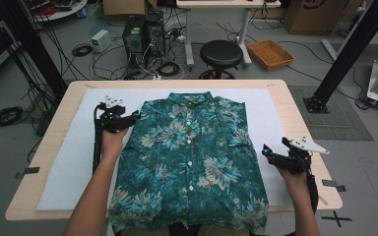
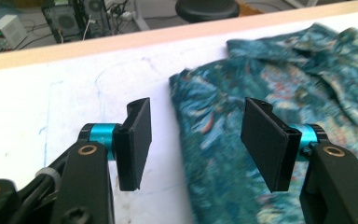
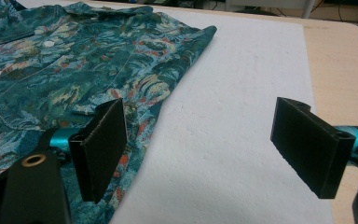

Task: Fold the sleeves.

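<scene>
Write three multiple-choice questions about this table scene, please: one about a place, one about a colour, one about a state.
1. Where does the teal floral short-sleeved shirt lie?
A. on the white felt mat
B. on the black stool
C. in the orange basket

2. What colour are the shirt's buttons?
A. red
B. white
C. black

3. How do the jaws of the left gripper stand?
A. shut on the shirt
B. shut on nothing
C. open, with the shirt's edge below the gap

Key: 1 A, the high view shows the shirt spread flat on the mat; 2 B, a row of white dots runs down the front; 3 C, the left gripper view shows both black pads apart and pressing on nothing.
</scene>
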`<state>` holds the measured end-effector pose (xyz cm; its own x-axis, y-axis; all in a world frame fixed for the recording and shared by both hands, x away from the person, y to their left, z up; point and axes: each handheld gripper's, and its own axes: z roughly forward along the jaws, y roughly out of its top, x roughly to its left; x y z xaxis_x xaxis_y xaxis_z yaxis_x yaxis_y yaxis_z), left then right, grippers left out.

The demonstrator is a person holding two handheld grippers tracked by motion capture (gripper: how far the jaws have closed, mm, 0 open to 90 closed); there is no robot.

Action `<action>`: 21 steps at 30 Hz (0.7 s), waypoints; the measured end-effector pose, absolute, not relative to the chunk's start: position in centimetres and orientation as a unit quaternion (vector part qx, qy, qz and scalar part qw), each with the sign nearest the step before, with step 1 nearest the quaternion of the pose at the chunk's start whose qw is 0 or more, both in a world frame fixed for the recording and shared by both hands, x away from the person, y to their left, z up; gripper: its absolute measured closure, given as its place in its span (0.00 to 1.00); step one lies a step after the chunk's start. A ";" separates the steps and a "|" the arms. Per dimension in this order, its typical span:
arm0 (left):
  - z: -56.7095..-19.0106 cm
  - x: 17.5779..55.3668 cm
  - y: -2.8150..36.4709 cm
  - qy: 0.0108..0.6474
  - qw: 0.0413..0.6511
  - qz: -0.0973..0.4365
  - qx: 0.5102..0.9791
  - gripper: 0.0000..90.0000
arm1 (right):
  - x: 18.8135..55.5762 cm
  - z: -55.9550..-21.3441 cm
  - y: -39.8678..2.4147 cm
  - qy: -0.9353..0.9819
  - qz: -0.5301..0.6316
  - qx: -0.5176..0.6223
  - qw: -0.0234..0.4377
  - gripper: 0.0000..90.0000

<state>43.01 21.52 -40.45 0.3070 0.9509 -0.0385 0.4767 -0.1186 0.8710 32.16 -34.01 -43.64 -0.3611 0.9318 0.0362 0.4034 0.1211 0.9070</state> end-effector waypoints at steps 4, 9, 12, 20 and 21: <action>-41.2 43.2 21.4 0.516 0.402 0.277 0.704 0.47 | 32.2 -43.7 -33.9 0.690 0.451 0.486 0.290 0.21; -42.5 42.6 21.5 0.523 0.398 0.265 0.706 0.40 | 32.2 -43.7 -33.8 0.694 0.449 0.483 0.287 0.21; -42.9 41.5 22.3 0.519 0.421 0.256 0.699 0.31 | 32.2 -43.5 -33.7 0.697 0.452 0.477 0.287 0.21; -42.0 39.4 24.0 0.488 0.467 0.246 0.695 0.28 | 32.5 -42.8 -32.3 0.721 0.449 0.449 0.277 0.21; -41.8 39.2 24.2 0.488 0.471 0.247 0.693 0.28 | 32.5 -42.9 -32.2 0.723 0.449 0.448 0.275 0.21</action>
<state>39.23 24.16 -41.85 0.4023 0.9080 -0.1167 0.4430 -0.0815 0.8928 32.51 -32.16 -42.85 -0.4470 0.8945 0.0050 0.4013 0.1956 0.8948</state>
